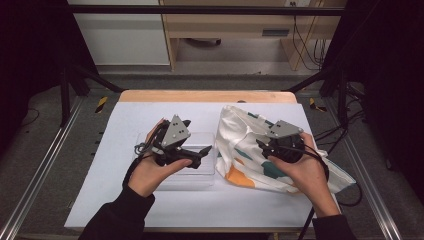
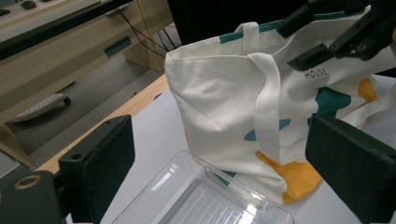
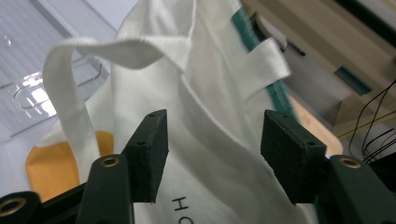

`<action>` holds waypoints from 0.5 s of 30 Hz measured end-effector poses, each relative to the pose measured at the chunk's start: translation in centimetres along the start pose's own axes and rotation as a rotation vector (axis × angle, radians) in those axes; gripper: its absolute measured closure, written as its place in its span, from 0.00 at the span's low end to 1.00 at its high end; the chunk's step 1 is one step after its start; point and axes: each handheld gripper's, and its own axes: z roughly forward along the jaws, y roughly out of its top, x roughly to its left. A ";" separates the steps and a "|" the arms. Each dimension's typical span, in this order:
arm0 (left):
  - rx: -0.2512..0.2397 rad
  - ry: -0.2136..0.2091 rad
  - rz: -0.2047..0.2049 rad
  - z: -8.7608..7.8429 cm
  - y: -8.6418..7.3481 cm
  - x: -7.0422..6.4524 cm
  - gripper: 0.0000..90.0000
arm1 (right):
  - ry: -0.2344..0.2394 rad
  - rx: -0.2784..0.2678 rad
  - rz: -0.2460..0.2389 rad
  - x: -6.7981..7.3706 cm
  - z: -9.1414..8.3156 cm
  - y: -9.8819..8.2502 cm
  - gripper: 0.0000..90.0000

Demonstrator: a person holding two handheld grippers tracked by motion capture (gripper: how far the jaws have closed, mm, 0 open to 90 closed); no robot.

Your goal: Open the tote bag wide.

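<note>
The right gripper [image 3: 212, 156], jaws half open and maybe empty, should pinch the bag [image 3: 205, 116] rim gently, beside the clear box [image 1: 197, 170].

grey floor [image 1: 240, 52], wooden desk [image 1: 225, 20] behind.

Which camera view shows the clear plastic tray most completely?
The high view: the clear plastic tray lies whole on the table, partly under the left gripper, beside the tote bag. The left gripper view shows one corner between its open jaws. The right gripper view shows a blurred piece behind the bag handle.
</note>
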 end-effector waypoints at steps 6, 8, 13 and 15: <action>-0.001 -0.003 0.012 0.0 1.0 0.0 0.10 | -0.004 0.032 -0.005 0.6 0.2 -0.2 0.73; -0.001 -0.006 0.028 0.1 1.6 -0.1 0.10 | 0.005 0.026 -0.003 0.6 -0.2 -0.5 0.90; 0.006 -0.019 0.038 0.9 2.6 -0.3 0.11 | 0.057 -0.035 0.016 2.2 -1.5 -1.1 0.99; 0.012 -0.029 0.042 1.6 3.0 -0.4 0.12 | 0.075 -0.058 0.021 3.0 -2.1 -1.3 0.99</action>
